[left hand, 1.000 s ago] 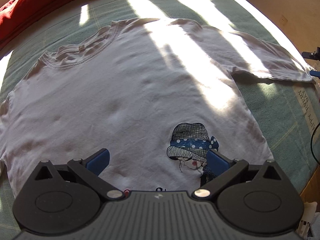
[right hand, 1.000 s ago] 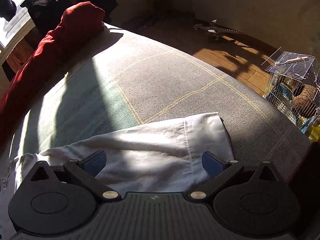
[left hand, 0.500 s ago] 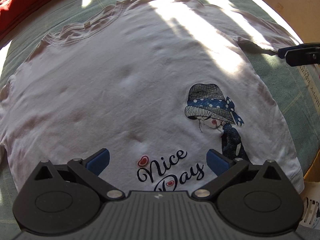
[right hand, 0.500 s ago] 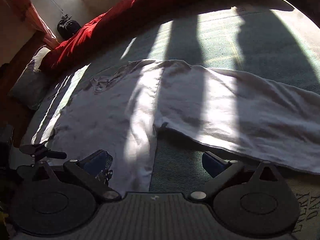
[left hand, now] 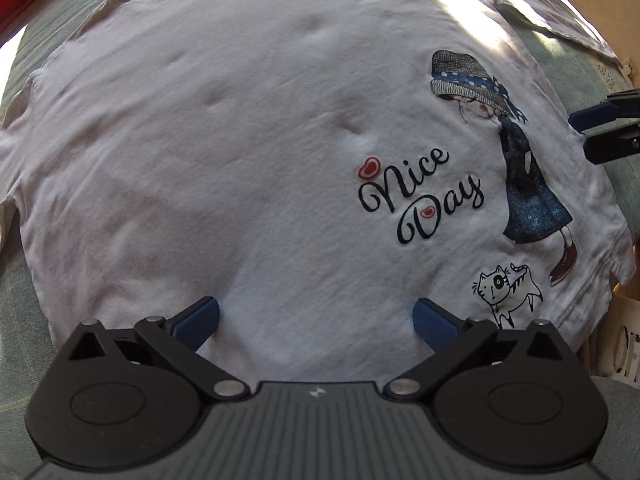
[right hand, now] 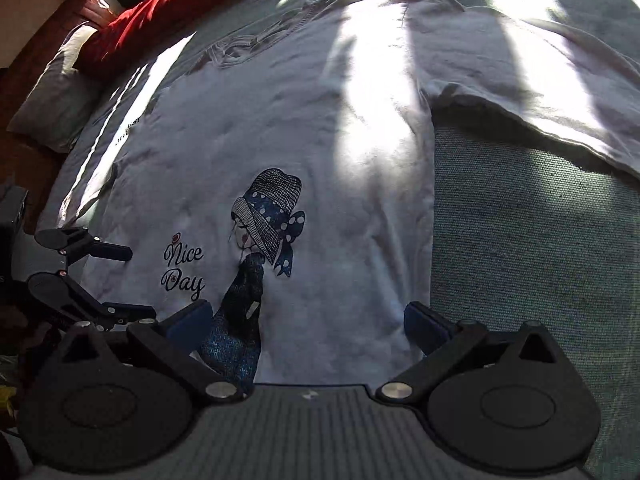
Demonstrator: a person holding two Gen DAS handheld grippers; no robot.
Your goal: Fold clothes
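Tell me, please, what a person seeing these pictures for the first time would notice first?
Probably the white T-shirt spread flat on the green bedcover, with its printed girl in a dotted hat beside the words "Nice Day". Next, the red blanket beyond the collar.

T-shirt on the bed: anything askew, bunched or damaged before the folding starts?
Nothing stands out. The white T-shirt lies face up and spread flat on the green bedspread, with only small ripples and the collar slightly rumpled; no stains or tears show. Both tongs, left and right, are open over its lower part.
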